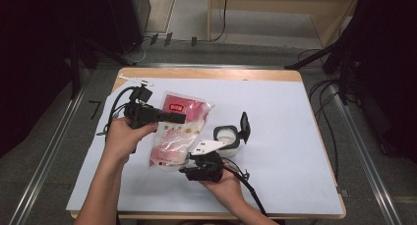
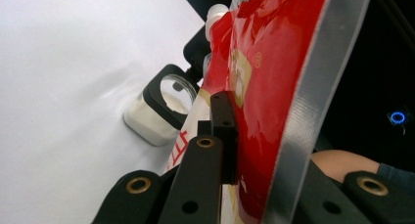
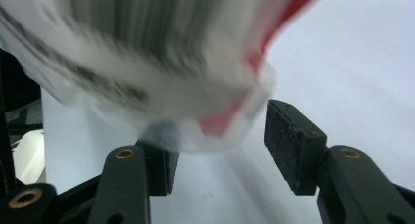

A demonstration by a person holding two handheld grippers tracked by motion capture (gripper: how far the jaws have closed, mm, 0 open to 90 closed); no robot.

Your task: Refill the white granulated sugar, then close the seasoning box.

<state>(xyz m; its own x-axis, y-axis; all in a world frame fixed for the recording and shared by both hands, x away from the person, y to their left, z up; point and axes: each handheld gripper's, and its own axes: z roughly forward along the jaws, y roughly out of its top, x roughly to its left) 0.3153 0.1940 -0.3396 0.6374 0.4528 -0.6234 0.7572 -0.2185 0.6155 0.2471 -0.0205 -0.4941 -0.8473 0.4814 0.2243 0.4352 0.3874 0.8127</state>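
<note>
High view: we see a red-and-white pouch (image 1: 178,131) held tilted above the white table cover (image 1: 285,151), its lower end over the table and its upper end toward the far side. The left gripper (image 1: 183,118) clamps the pouch near its top, which we judge keeps the bag lifted and steady. The right gripper (image 1: 189,162) sits at the pouch's lower corner. Just beside that corner stands a small glass jar (image 1: 227,138) of white powder with its black lid (image 1: 244,126) flipped open, a placement that suggests the pouch is being handled over or near the jar.

Left gripper view: we look along jaws pressed together on the pouch (image 2: 264,77); the glossy red film and its clear sealed edge pass between them, so the grip is a pinch on the bag's margin. The jar (image 2: 159,111) lies beyond and below, apart from the jaws.

Right gripper view: we see the jaws spread, with the blurred bottom corner of the pouch (image 3: 195,97) hanging between and slightly above the pads (image 3: 288,141). Neither pad presses it, though the left one looks very near; the corner sits closer to that side.
</note>
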